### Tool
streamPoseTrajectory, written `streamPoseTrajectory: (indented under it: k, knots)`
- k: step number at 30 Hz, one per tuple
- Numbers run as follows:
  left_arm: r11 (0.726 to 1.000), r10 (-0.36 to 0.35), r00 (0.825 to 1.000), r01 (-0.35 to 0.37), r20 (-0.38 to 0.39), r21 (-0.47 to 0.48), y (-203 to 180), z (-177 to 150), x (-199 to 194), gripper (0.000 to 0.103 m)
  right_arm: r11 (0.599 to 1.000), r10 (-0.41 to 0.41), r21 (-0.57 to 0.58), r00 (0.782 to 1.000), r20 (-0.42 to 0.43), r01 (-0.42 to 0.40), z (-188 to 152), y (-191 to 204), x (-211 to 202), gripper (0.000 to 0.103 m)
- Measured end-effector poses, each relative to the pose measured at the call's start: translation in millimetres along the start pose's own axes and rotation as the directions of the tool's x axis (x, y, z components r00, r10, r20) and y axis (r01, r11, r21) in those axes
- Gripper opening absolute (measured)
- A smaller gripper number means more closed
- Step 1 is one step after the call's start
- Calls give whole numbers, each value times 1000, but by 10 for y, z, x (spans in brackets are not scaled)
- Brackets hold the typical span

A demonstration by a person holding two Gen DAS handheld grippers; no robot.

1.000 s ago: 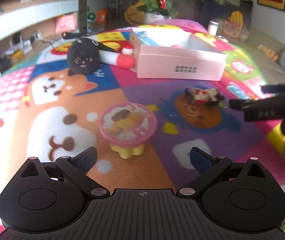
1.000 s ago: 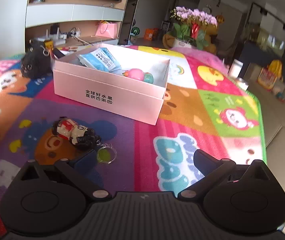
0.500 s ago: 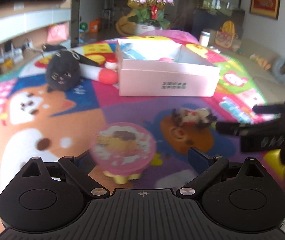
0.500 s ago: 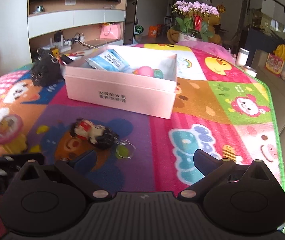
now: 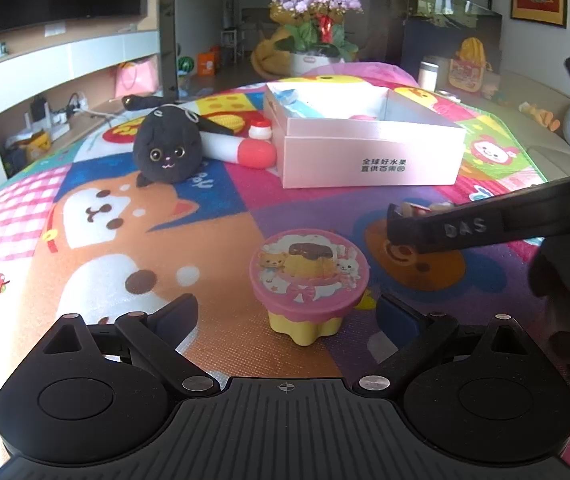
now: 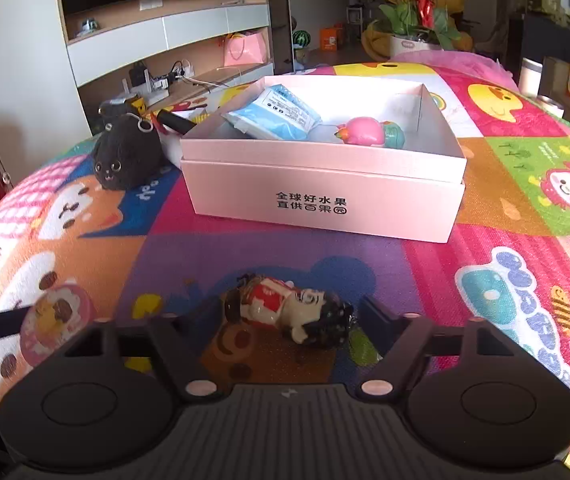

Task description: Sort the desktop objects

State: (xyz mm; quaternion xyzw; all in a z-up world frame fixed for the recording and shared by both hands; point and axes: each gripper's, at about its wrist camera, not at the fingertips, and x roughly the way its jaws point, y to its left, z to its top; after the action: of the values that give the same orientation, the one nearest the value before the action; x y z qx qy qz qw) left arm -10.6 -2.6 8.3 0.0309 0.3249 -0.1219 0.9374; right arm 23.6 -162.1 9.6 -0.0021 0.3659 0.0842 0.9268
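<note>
A pudding-shaped toy cup (image 5: 309,280) with a pink lid stands on the play mat between the fingers of my left gripper (image 5: 287,316). That gripper is open, and the cup sits nearer its right pad (image 5: 395,316) without touching it. A small figurine keychain (image 6: 277,304) in red and white lies on its side between the fingers of my right gripper (image 6: 291,314). Those jaws are closing around it, and I see no pad pressing on it. In the left wrist view the right gripper's finger (image 5: 465,228) hides most of the figurine (image 5: 413,208).
An open pink box (image 6: 325,200) stands behind, holding a blue packet (image 6: 281,114) and a pink toy (image 6: 365,132). To its left lie a black cat plush (image 5: 167,152), a red-tipped tube (image 5: 245,152) and a small red-capped bottle (image 5: 260,130). The mat drops off at the right.
My right gripper has shifted left until the figurine lies between its fingers, and its jaws have narrowed. The cup now sits closer in and further right between the left gripper's fingers.
</note>
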Motion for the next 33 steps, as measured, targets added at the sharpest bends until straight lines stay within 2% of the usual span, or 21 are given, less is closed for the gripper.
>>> streamPoseTrajectory:
  k: [5, 6, 7, 8, 10, 12, 13, 17, 20, 22, 25, 26, 27, 28, 29, 30, 31, 33]
  knots:
    - [1000, 18, 1000, -18, 21, 5, -44, 41, -20, 96, 999, 33, -24, 999, 3, -33, -51, -98, -219, 68]
    - [1000, 16, 1000, -16, 24, 15, -70, 61, -24, 93, 999, 29, -43, 1000, 12, -28, -72, -113, -292, 68]
    - [999, 16, 1000, -17, 23, 30, -99, 78, -19, 84, 998, 27, -58, 999, 17, -26, -90, -134, -360, 68]
    - [999, 20, 1000, -21, 21, 43, -127, 91, -10, 78, 997, 27, -66, 999, 18, -26, -107, -157, -419, 68]
    - [997, 26, 1000, -27, 17, 70, -186, 99, 12, 76, 997, 27, -74, 1000, 15, -25, -135, -211, -534, 68]
    - [995, 32, 999, -33, 12, 95, -236, 87, 25, 67, 996, 26, -81, 1000, 7, -25, -167, -252, -631, 68]
    - [994, 36, 999, -37, 10, 106, -253, 77, 24, 58, 996, 25, -85, 1000, 3, -24, -186, -271, -678, 68]
    - [994, 7, 1000, -8, 13, 105, -269, 101, -44, 55, 995, 16, -100, 1000, 7, -16, -263, -312, -851, 68]
    - [991, -27, 998, 20, 55, 129, -320, 269, -127, 55, 994, 5, -110, 999, 33, -1, -279, -336, -983, 68]
    - [988, -53, 992, 36, 116, 152, -367, 524, -177, 55, 993, -8, -113, 998, 69, 15, -249, -365, -1072, 68]
    - [988, -93, 968, 61, 232, 141, -433, 1058, -206, 55, 992, -34, -118, 990, 136, 50, -123, -388, -1178, 68]
    - [989, -112, 952, 77, 286, 129, -452, 1271, -204, 57, 991, -43, -121, 986, 160, 63, -70, -387, -1203, 68]
    - [989, -125, 933, 89, 336, 121, -465, 1463, -196, 63, 989, -51, -127, 981, 187, 75, -9, -382, -1224, 68]
    - [990, -120, 919, 83, 375, 113, -458, 1626, -186, 81, 986, -60, -137, 975, 215, 91, 57, -372, -1239, 68]
    - [993, -102, 908, 70, 406, 94, -428, 1735, -190, 92, 983, -78, -145, 966, 248, 116, 128, -360, -1251, 68]
    - [997, -76, 896, 56, 438, 58, -362, 1824, -211, 95, 978, -100, -147, 954, 282, 146, 202, -355, -1258, 68]
    - [998, -65, 891, 54, 449, 36, -287, 1851, -232, 95, 975, -120, -141, 940, 321, 172, 286, -368, -1266, 68]
    - [999, -33, 894, 34, 446, 7, -104, 1783, -256, 97, 973, -143, -115, 913, 383, 201, 475, -423, -1256, 68]
